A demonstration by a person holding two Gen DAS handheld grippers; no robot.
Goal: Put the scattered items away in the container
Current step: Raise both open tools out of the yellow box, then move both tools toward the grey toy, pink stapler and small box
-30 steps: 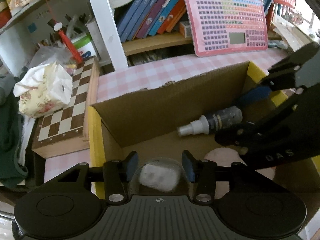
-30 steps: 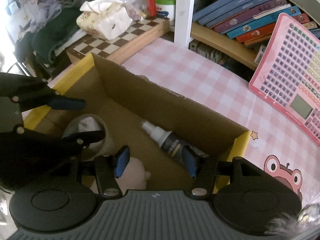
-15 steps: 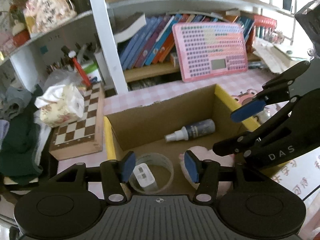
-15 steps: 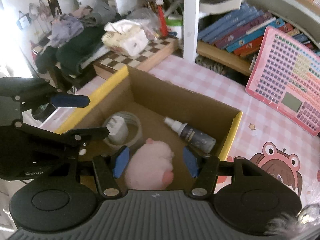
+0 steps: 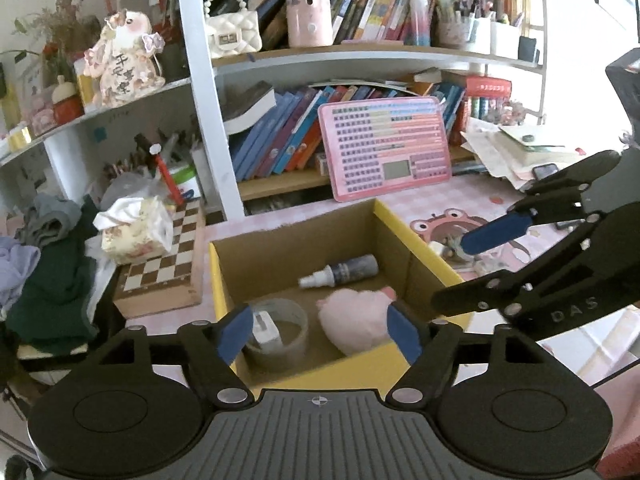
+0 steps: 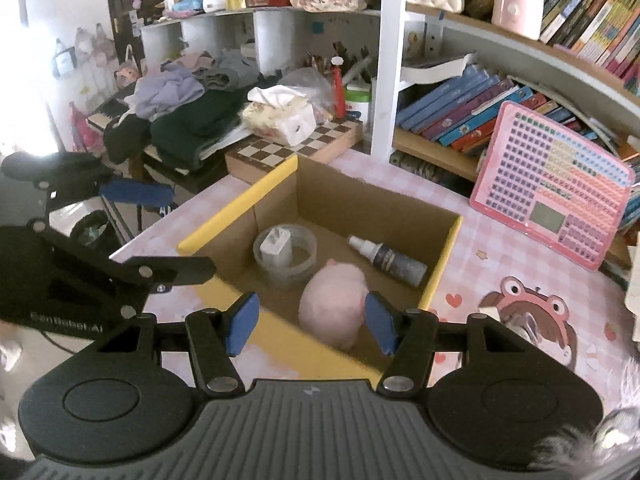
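Box: left tool opening, empty.

Tissue box on chessboard; pink keyboard toy leaning against books.

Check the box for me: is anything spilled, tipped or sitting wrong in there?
Nothing spilled. In the cardboard box the spray bottle lies on its side, cap on, and the white charger sits inside the clear tape roll. The pink plush rests on the floor. Both grippers are clear of the box.
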